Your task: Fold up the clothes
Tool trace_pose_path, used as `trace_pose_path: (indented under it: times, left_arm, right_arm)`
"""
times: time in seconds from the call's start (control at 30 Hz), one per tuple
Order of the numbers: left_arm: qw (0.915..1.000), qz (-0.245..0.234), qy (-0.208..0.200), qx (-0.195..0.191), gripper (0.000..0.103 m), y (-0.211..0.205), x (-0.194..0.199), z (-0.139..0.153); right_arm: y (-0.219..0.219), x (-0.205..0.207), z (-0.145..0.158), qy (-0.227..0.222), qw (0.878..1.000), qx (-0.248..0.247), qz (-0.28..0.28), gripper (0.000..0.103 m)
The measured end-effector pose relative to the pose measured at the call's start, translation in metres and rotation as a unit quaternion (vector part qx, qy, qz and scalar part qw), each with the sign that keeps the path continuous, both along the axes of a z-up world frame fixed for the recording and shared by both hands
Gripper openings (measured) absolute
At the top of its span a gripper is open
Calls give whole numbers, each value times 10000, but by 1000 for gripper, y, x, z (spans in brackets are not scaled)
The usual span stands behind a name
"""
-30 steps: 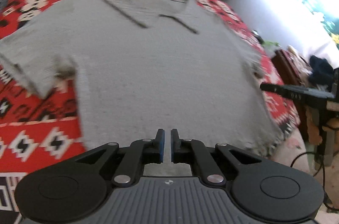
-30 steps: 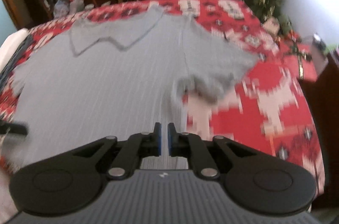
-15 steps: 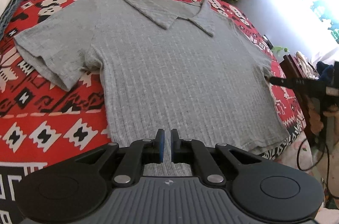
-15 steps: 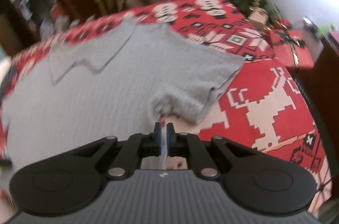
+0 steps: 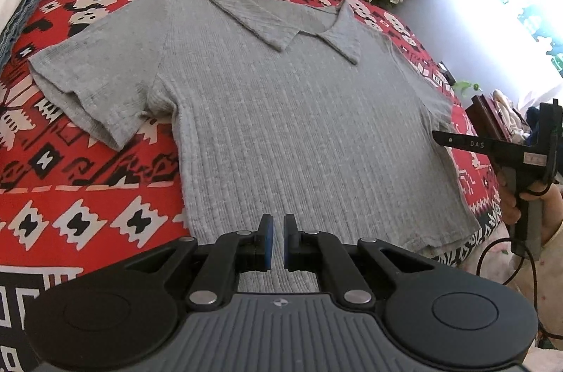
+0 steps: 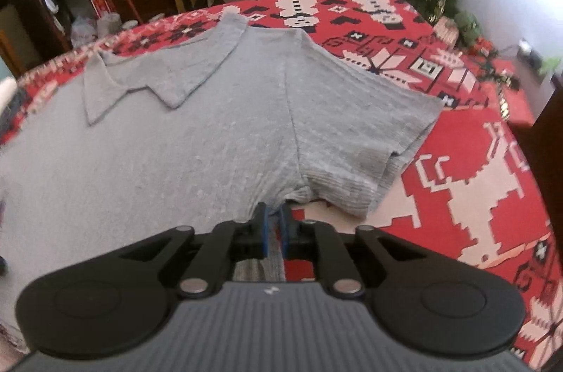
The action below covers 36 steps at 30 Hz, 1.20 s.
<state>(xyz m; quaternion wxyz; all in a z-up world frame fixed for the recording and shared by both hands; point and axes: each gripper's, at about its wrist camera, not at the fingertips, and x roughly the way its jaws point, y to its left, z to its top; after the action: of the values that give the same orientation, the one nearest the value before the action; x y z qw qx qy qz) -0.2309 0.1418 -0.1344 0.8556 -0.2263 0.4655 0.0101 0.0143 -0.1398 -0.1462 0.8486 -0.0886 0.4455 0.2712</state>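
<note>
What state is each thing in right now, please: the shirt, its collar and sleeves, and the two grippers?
Shirt: spread flat on the red blanket, not yet folded.
Collar: lying open and flat.
Left sleeve: stretched out sideways.
Right sleeve: stretched out sideways.
Left gripper: narrowly open over the hem, holding nothing.
Right gripper: narrowly open at the shirt's side edge.

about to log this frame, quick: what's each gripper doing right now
Left gripper: narrow gap between the pads, over the shirt hem; whether it pinches cloth cannot be told.
Right gripper: narrow gap too, at the shirt's side edge; grip cannot be told.
</note>
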Motion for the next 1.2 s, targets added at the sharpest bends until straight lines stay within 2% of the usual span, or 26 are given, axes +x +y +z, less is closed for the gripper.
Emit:
trace_pose_path:
  times: [0.1,0.23,0.57,0.63,0.7,0.8,1.0,1.13,1.17,1.2]
  left_arm:
    - [10000,19,-58,43,4,2,-2,4]
    - [9999,104,-29,78,4,7,-6,3]
    - [9993,358,-8,65,8,25,-26,8]
    - [9991,427,58,64,8,30,-30,7]
    - [9987,495,125,63,13,35,-35,5]
    - [9982,545,227,-53,14,40,-40,2]
    - [9985,323,393,-219,18,31,-40,-5]
    - [9983,283,464,-185,15,22,-38,-10]
    - [9985,247,486,-89,5,18,-38,-10]
    - [9984,206,517,32,2,15,-37,-9]
  right_arm:
    - [1,-4,3,-248,9990,-366,-92,0]
    - [-18,6,3,-257,9977,-467,-424,0]
    - [-46,-3,15,168,9986,106,-492,5]
    - [-53,-11,18,288,9984,128,-470,11]
    - [-58,-20,19,400,9982,116,-425,11]
    - [-62,-36,17,486,9984,14,-288,11]
    - [-73,-56,16,697,9968,2,-384,12]
    - [-78,-64,19,708,9967,-18,-409,13]
    - [-80,-65,19,707,9966,-22,-430,13]
    - [-81,-66,20,712,9965,-37,-447,13]
